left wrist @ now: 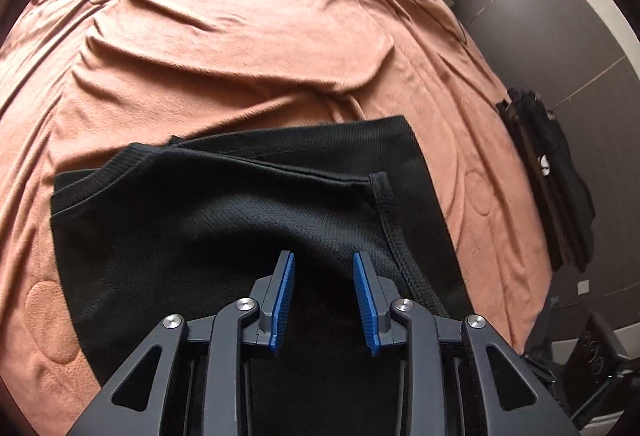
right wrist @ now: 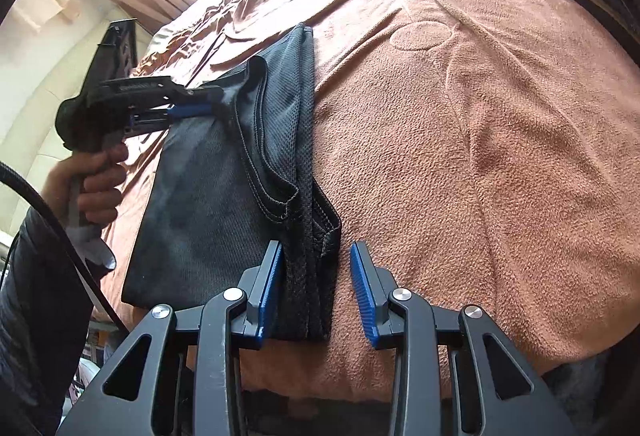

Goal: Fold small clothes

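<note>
We have a black mesh garment [left wrist: 224,220] lying on the salmon-coloured bedspread [left wrist: 240,35], and from what we can see it is already partly folded: in the left wrist view a ribbed neckline runs along its edge at about ten o'clock, and a hemmed flap is turned over the body, its stitched edge [left wrist: 390,220] running down at about two o'clock from our left gripper [left wrist: 324,258]. That gripper hangs just over the cloth with its blue pads a moderate gap apart and nothing pinched between them, so we read it as released. In the right wrist view the same garment [right wrist: 208,203] shows as a long narrow packet, its stacked hems bunched along the side toward three o'clock. Our right gripper [right wrist: 316,248] sits at the near end of that stack; the layered edge lies between the jaws against the left pad [right wrist: 270,284], while the right pad stands clear of it, so we judge it not clamped. The left gripper [right wrist: 216,105] appears there at nine o'clock, held in a hand [right wrist: 94,179], tips at the far part of the fabric. We judge the lengthwise folds done and a crosswise fold still to come. A dark pile [left wrist: 552,179] at three o'clock in the left view may be finished pieces, though we cannot tell.
</note>
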A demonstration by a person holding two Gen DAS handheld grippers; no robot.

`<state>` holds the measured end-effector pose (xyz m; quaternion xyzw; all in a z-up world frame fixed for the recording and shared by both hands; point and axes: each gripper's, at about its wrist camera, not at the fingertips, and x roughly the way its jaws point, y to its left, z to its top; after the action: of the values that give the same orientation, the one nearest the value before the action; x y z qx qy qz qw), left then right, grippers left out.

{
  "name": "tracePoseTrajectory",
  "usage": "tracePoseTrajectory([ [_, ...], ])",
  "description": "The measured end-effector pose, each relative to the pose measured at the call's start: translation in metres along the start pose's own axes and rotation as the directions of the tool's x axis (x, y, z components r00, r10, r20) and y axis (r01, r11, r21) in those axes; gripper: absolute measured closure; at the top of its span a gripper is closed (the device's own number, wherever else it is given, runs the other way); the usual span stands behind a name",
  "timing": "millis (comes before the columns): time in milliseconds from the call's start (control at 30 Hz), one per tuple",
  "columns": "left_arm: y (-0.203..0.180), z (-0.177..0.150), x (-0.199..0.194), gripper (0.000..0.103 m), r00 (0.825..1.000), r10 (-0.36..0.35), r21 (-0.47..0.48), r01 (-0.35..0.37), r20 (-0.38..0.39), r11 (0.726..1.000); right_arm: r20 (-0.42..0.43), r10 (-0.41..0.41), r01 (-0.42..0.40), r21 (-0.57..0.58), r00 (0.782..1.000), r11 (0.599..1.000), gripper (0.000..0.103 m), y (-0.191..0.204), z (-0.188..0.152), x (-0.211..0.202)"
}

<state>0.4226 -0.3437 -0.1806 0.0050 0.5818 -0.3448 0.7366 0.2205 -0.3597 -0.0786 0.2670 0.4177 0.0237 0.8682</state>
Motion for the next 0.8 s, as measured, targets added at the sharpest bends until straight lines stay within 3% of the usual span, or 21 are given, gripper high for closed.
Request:
tracePoseTrajectory([
  [200, -0.011, 0.014, 0.019, 0.071, 1.0, 0.03, 0.022, -0.03, 0.005, 0.999, -0.006, 0.015, -0.015, 0.015, 1.0, 1.0, 0.081, 0.002, -0.001, 0.0],
  [433, -0.017, 0.029, 0.027, 0.071, 0.998, 0.059, 0.011, -0.06, 0.024, 0.998, -0.023, 0.04, -0.039, 0.061, 0.999, 0.997, 0.082, -0.006, -0.004, -0.001],
  [800, 0.004, -0.001, -0.02, 0.07, 0.999, 0.041, -0.029, -0.04, 0.031, 0.999, -0.055, 0.083, -0.078, 0.095, 0.995, 0.992, 0.082, -0.012, -0.005, 0.001],
])
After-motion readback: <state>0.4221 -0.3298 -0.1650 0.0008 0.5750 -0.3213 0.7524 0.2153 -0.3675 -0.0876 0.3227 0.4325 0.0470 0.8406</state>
